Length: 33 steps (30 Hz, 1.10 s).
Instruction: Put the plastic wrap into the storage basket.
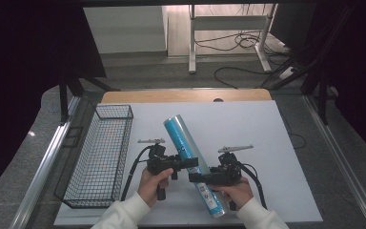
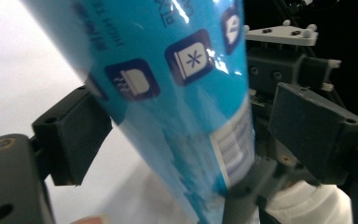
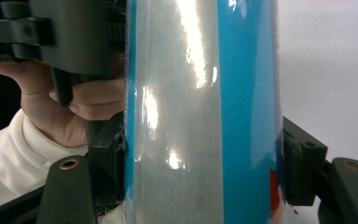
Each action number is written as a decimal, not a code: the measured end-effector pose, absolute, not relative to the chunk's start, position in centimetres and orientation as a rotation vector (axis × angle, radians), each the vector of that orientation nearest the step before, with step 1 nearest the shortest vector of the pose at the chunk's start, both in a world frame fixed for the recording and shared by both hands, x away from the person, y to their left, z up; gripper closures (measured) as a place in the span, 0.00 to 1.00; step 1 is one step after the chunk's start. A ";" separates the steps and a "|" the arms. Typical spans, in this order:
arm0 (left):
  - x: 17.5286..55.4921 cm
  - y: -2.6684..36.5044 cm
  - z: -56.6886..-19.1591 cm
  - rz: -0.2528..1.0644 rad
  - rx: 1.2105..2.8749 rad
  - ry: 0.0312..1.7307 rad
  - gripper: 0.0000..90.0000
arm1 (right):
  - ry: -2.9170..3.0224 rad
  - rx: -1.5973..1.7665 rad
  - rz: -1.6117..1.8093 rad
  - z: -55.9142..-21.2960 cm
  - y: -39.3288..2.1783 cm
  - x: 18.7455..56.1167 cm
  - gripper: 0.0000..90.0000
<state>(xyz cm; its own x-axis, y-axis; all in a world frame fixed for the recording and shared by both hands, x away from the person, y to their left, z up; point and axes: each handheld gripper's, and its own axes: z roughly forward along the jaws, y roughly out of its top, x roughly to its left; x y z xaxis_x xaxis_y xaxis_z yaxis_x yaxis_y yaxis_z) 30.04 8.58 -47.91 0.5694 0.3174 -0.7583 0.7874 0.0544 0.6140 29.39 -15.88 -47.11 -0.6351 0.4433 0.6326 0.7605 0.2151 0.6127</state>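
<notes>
White sheeting covers the surface [image 1: 248,129], with a strip of bare wood showing along its far edge, and beyond it lie grey floor, a white desk frame [image 1: 228,28] and loose black cables [image 1: 248,43] between dark curtains at either side. A black wire basket [image 1: 100,157] sits on the left part of the surface, long side running away from the person. Near the front edge a blue tube [image 1: 190,162] — a long cylinder with a silvery, glossy band along its length — lies slanted, its far end toward the middle of the surface and its near end close to the person's right sleeve. The left gripper [image 1: 183,163] pinches the tube around its middle; in the left gripper view its two black jaws press on either side of the blue wrap. The right gripper [image 1: 202,179] clamps the same tube lower down, and the right gripper view shows its jaws tight against both sides. Printing on the tube [image 2: 177,98] includes small dark-blue square icons — one with a snowflake, one like a steaming pot — plus a barcode-like white patch; the lines of text are too blurred to read. Each hand, in a white cuff, wraps its gripper's handle, left hand [image 1: 153,183] and right hand [image 1: 236,191] just apart.
</notes>
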 end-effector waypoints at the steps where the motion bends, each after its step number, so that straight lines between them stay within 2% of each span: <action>1: 30.1 8.5 -48.0 -0.455 1.536 0.977 0.17 | -2.178 -1.121 -1.388 -47.1 -15.8 29.4 0.36; 5: 30.4 8.8 -48.1 -0.468 1.517 0.998 0.25 | -2.182 -1.121 -1.388 -47.2 -15.6 29.3 0.36; 13: 30.7 9.2 -48.4 -0.522 1.476 1.022 0.30 | -2.194 -1.117 -1.391 -47.4 -15.4 29.5 0.36; 21: 30.7 9.5 -48.3 -0.513 1.491 1.005 0.34 | -2.219 -1.086 -1.371 -47.7 -14.7 29.3 0.34; 29: 30.6 9.8 -48.1 -0.520 1.499 0.989 0.35 | -2.230 -1.028 -1.383 -47.4 -14.3 29.2 0.17; 33: 30.6 10.3 -47.9 -0.510 1.503 0.979 0.35 | -2.251 -1.052 -1.424 -46.5 -15.3 29.2 0.12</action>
<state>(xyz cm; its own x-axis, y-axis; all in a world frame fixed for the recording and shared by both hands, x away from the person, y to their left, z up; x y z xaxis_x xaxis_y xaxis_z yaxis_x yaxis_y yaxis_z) 30.58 10.30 -47.87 0.5481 0.2843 -0.7866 0.8075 0.0654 0.5863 29.19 -15.34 -46.48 -0.6969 0.4303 0.5738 0.7028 0.2502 0.6660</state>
